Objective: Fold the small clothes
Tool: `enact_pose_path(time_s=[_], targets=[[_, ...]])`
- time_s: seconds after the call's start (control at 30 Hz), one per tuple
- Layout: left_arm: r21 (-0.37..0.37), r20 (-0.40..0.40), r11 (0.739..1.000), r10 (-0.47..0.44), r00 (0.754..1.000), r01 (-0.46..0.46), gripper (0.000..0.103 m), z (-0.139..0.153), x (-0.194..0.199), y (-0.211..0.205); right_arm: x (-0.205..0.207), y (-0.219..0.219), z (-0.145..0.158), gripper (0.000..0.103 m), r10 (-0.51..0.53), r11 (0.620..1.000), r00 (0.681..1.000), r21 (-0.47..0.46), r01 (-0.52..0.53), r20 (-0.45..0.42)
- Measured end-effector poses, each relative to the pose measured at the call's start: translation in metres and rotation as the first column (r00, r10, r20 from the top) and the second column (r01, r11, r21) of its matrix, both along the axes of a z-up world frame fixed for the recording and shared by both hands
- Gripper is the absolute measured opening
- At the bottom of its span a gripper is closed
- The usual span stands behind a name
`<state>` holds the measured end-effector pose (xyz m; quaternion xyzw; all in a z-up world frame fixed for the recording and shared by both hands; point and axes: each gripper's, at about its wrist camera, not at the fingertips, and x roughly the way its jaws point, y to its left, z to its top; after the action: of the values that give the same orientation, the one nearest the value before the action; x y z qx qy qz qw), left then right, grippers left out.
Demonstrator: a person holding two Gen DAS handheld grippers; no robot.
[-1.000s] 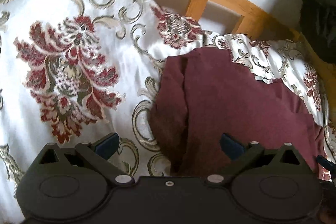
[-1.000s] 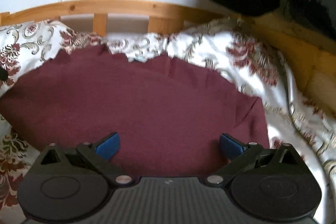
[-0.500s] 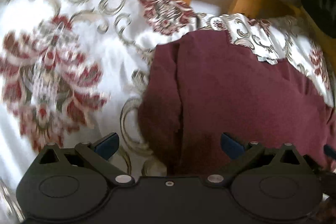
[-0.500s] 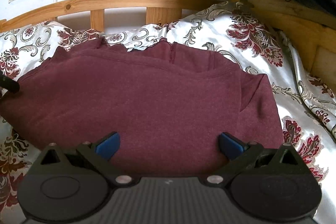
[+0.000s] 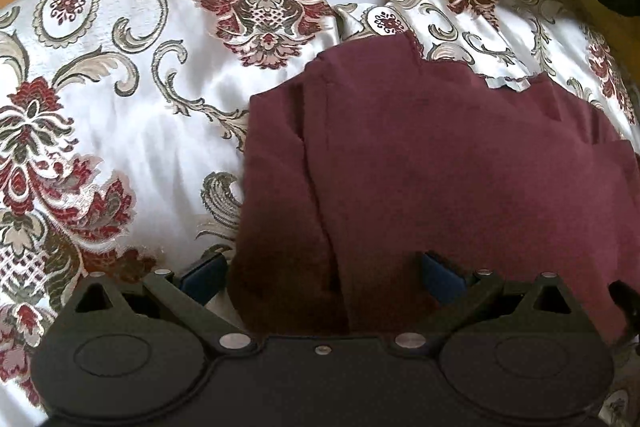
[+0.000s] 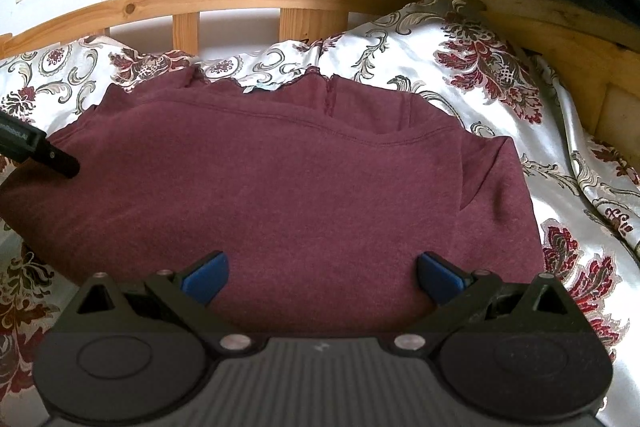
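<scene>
Currently | maroon knit sweatshirt [image 6: 280, 195] flat on floral satin bedspread [image 5: 120, 131], long axis crosswise | left claw [image 5: 320, 277] apart, astride garment's left edge, nearer | right claw [image 6: 322, 273] apart, over centre.

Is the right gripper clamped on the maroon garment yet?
No, the right gripper is wide open, its blue fingertips spread apart over the maroon garment with no cloth pinched between them.
</scene>
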<state>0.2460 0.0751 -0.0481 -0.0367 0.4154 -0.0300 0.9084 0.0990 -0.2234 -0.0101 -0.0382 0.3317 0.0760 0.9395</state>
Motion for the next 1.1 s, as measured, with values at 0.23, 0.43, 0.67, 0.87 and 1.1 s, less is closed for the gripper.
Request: enact_pose_path(time_s=[0.23,0.43,0.67,0.87,1.1], targets=[[0.015,0.038,0.999,-0.029,0.999,0.029,0.094,0.003,-0.005,-0.002,0.001,0.000,-0.001,0.103,0.011,1.000,1.000,-0.001,-0.011,-0.010],[-0.011,0.049,1.000,0.004,0.999,-0.003,0.085,0.004,-0.011,-0.001,0.000,0.001,-0.001,0.103,0.014,1.000,1.000,-0.012,-0.014,-0.011],[-0.089,0.054,0.994,0.076,0.996,-0.071,0.057,0.009,-0.015,0.007,0.000,0.001,-0.001,0.103,0.014,1.000,1.000,-0.014,-0.015,-0.010],[-0.072,0.061,0.992,0.110,0.992,-0.106,0.039,0.019,-0.021,0.001,0.000,0.001,-0.001,0.103,0.015,1.000,1.000,-0.014,-0.015,-0.010],[-0.028,0.133,0.998,0.068,0.989,-0.065,0.025,0.036,-0.031,-0.013,0.000,0.001,-0.002,0.103,0.015,1.000,1.000,-0.015,-0.015,-0.009]])
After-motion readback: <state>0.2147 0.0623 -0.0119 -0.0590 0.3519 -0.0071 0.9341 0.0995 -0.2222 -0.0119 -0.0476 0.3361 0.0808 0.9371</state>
